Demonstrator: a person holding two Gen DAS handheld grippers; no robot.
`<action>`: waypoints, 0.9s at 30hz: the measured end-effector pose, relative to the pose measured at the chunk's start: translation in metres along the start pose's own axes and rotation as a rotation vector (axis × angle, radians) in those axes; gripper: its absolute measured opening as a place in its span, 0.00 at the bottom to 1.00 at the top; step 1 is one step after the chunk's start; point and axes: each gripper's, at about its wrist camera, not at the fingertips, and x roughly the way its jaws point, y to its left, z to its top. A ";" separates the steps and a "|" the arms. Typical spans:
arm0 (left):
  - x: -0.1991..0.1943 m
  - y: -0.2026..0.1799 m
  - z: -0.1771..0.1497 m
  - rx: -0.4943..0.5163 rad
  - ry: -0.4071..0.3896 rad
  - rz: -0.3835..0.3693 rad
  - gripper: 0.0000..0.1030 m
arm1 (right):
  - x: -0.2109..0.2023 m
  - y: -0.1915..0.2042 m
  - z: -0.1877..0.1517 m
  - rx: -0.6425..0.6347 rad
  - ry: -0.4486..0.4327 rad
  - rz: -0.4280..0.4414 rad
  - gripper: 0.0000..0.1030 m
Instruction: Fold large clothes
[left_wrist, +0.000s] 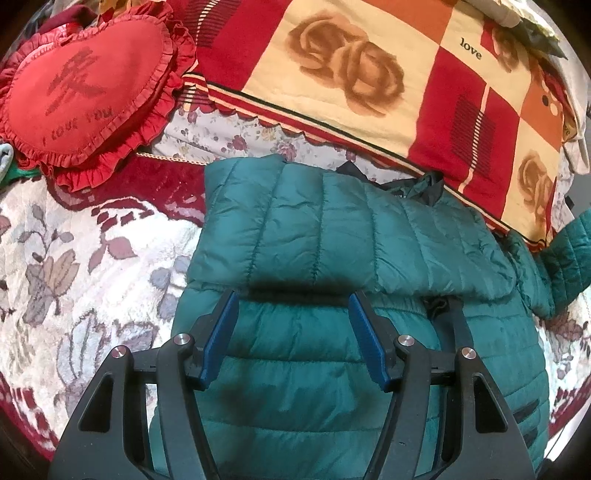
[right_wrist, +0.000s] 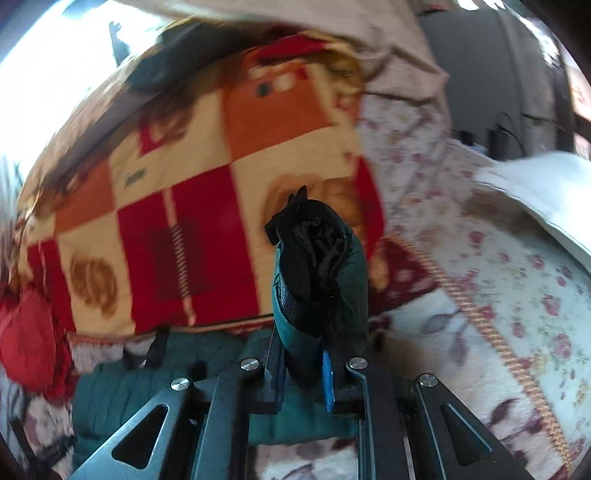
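Observation:
A teal quilted puffer jacket (left_wrist: 332, 236) lies on the bed, one sleeve folded across its body. My left gripper (left_wrist: 293, 306) hovers over the jacket's middle, its blue pads (left_wrist: 221, 332) apart with only the jacket surface below them. In the right wrist view, my right gripper (right_wrist: 304, 347) is shut on a bunched end of the teal jacket sleeve (right_wrist: 317, 266), whose black lining sticks up above the fingers. More of the jacket (right_wrist: 147, 391) lies below at lower left. That view is blurred by motion.
A red heart-shaped pillow (left_wrist: 85, 85) sits at the upper left. A folded red, cream and orange quilt with rose prints (left_wrist: 369, 74) lies behind the jacket. Floral bedding (left_wrist: 74, 266) covers the bed. A white cloth (right_wrist: 546, 192) lies at the right.

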 end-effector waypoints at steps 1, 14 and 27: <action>-0.002 0.001 0.000 -0.001 -0.003 -0.001 0.60 | 0.003 0.010 -0.004 -0.011 0.010 0.015 0.14; -0.007 0.024 -0.001 -0.033 -0.009 0.019 0.60 | 0.025 0.078 -0.036 -0.100 0.102 0.098 0.14; -0.004 0.032 -0.006 -0.048 0.000 0.015 0.60 | 0.048 0.141 -0.067 -0.162 0.200 0.183 0.14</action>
